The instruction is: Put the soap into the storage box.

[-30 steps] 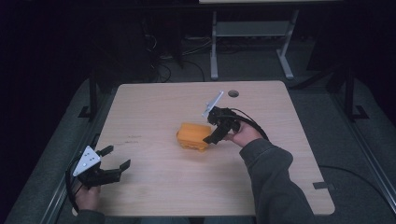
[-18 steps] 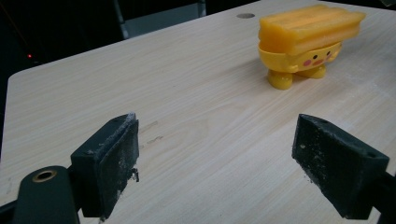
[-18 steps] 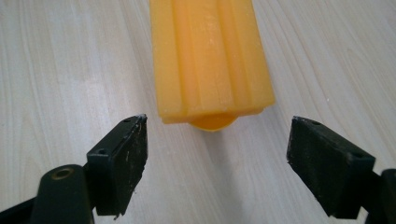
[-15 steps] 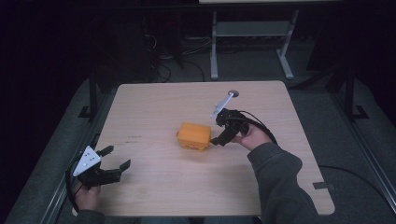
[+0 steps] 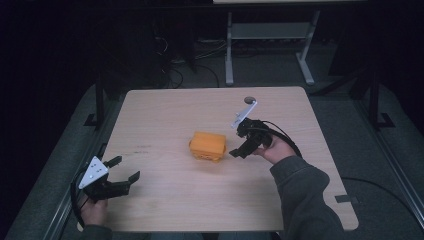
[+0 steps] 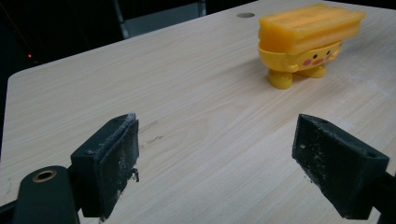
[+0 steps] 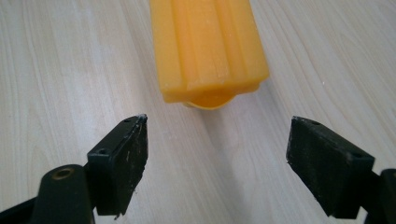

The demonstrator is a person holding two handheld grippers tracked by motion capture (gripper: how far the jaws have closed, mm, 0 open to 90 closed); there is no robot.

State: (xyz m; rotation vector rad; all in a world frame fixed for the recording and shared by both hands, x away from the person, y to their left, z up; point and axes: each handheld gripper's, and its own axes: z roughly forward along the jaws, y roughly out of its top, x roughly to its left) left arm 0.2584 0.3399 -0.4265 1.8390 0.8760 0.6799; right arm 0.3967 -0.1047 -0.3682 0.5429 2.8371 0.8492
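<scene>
a pale wooden counter (image 5: 165, 210) stood in a dark room, and near its middle sat a small orange toy box (image 5: 208, 146). from the left gripper view the orange toy box (image 6: 306, 39) was a ridged orange lid over a yellow body with a little painted face, pink cheeks and stubby feet, standing upright on the wood.

the right claw (image 5: 243, 145) was just to the right of the box, held in a hand (image 5: 276, 149) that came out of a grey sleeve (image 5: 305, 200). its jaws were spread wide and had hold of nothing. in the right gripper view the right claw (image 7: 215, 154) pointed at the box (image 7: 210, 49), whose near end lay just beyond the open gap, apart from both jaws. the grey plate (image 5: 244, 113) on top of that gripper tilted up toward the far side, and a black cable (image 5: 285, 136) looped behind the hand.

the left claw (image 5: 125, 170) was well apart from the box, at the near left corner of the counter, held by the person's other hand (image 5: 93, 212). its jaws were also wide open and empty, with bare wood between them in the left gripper view, where the left claw (image 6: 215, 163) faced the box from a distance. its grey plate (image 5: 94, 171) showed pale against the black frame.

a small round hole (image 5: 249, 99) sat in the counter near the far edge, right of centre. behind the counter, on the dark floor, stood the white legs of another stand (image 5: 270, 40) and some loose cables (image 5: 172, 75).
</scene>
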